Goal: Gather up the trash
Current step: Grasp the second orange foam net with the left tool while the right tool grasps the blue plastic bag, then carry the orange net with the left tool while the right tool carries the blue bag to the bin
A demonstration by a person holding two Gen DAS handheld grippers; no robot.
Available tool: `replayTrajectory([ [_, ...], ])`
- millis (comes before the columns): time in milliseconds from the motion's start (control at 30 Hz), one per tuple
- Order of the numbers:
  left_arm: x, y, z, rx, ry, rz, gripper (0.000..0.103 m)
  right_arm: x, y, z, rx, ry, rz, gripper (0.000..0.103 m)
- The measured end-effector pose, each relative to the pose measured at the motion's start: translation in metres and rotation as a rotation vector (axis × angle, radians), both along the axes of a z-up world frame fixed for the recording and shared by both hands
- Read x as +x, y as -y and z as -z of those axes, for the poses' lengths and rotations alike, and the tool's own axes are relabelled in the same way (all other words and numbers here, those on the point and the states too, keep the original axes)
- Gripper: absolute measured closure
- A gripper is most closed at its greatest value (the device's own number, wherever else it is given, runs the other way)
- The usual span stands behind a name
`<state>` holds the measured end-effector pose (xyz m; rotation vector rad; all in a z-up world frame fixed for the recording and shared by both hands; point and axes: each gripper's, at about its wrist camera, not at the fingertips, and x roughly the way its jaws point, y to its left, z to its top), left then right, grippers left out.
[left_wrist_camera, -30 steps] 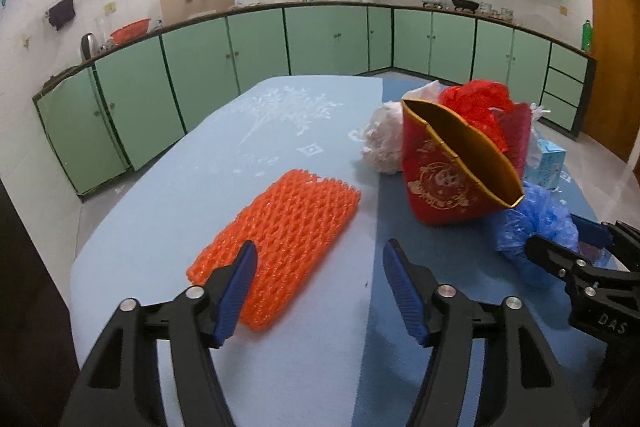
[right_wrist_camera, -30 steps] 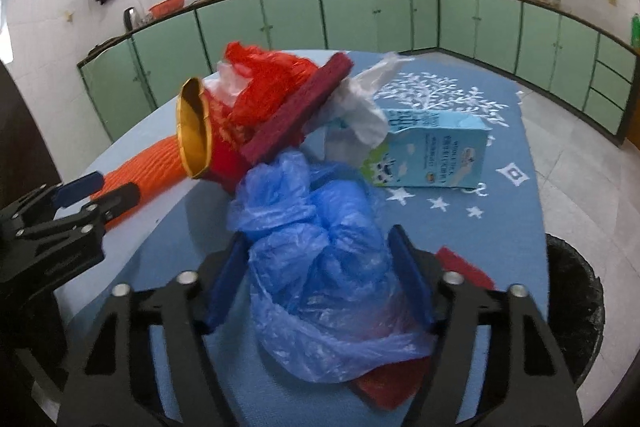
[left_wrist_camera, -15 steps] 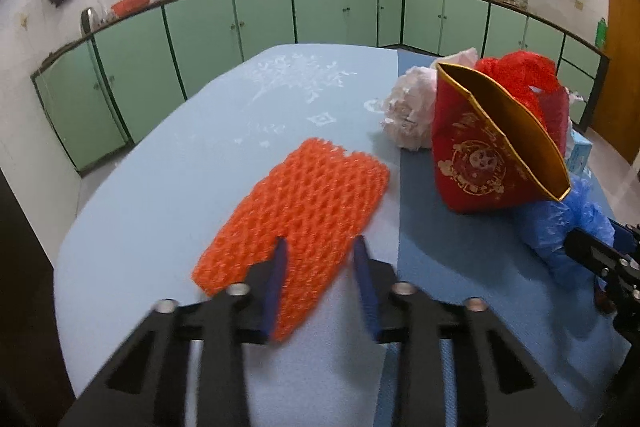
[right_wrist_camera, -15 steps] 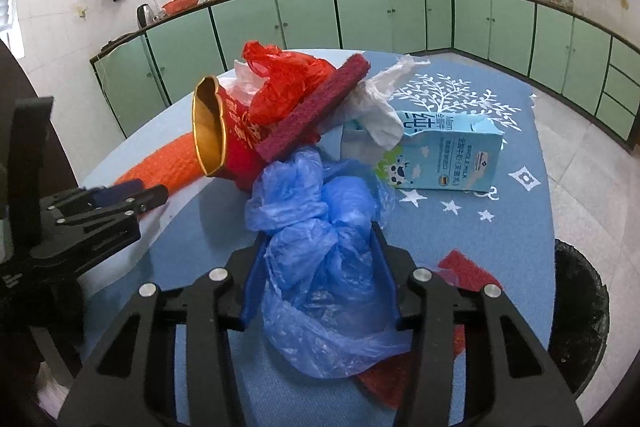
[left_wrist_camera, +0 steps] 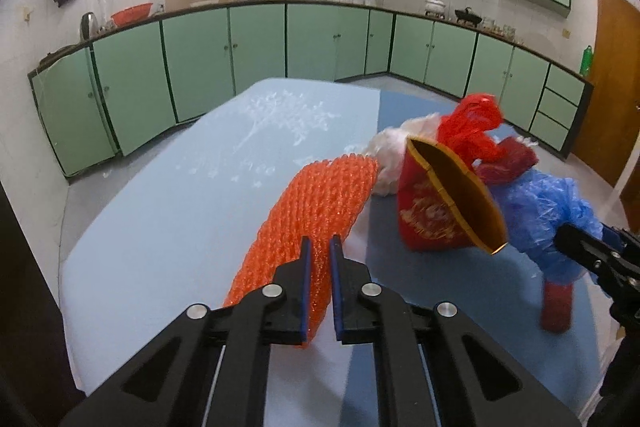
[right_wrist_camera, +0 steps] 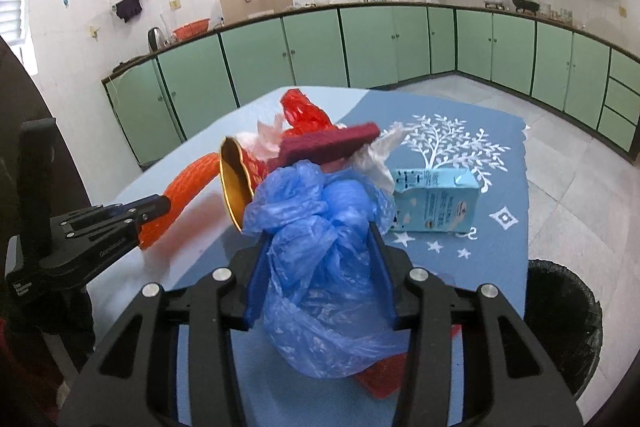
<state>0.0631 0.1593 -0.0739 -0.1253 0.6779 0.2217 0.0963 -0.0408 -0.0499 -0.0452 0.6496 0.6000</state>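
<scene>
Kitchen table [left_wrist_camera: 168,211]: trash-stuffed red bag [left_wrist_camera: 430,223]

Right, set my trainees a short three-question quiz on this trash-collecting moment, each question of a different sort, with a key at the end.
1. True or false: the left claw is shut on the orange foam fruit net.
2. Multiple choice: what does the right claw grip? A) the milk carton B) the blue plastic bag C) the red gift bag
3. Fill in: in the right wrist view, the black trash bin stands on the floor, off the table's ____ side.

Key: 1 true; 2 B; 3 right. The light blue milk carton lies untouched on the blue tablecloth, and the red gift bag lies on its side between the two claws.
</scene>
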Motion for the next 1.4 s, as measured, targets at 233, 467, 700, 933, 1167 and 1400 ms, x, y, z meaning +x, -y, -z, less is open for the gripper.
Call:
replayTrajectory([
  [233,-0.012,0.013,-0.023,-0.017,0.051,0.028,0.094,-0.011,0.010,-0.019,0.022,0.036,-0.007,0.061],
  [467,-0.021,0.029,-0.044,-0.023,0.096,0.081,0.094,-0.024,0.026,-0.031,0.055,0.051,-0.007,0.060],
  [700,-0.024,0.047,-0.061,-0.027,0.134,0.136,0.094,-0.035,0.045,-0.048,0.085,0.091,0.018,0.061],
  [933,-0.018,0.072,-0.072,-0.035,0.157,0.216,0.094,-0.039,0.072,-0.061,0.103,0.125,0.084,0.061],
  [1167,-0.008,0.108,-0.077,-0.041,0.169,0.319,0.094,-0.041,0.103,-0.067,0.104,0.153,0.158,0.061],
  [1400,0.008,0.143,-0.077,-0.054,0.169,0.411,0.094,-0.041,0.144,-0.065,0.096,0.170,0.251,0.061],
])
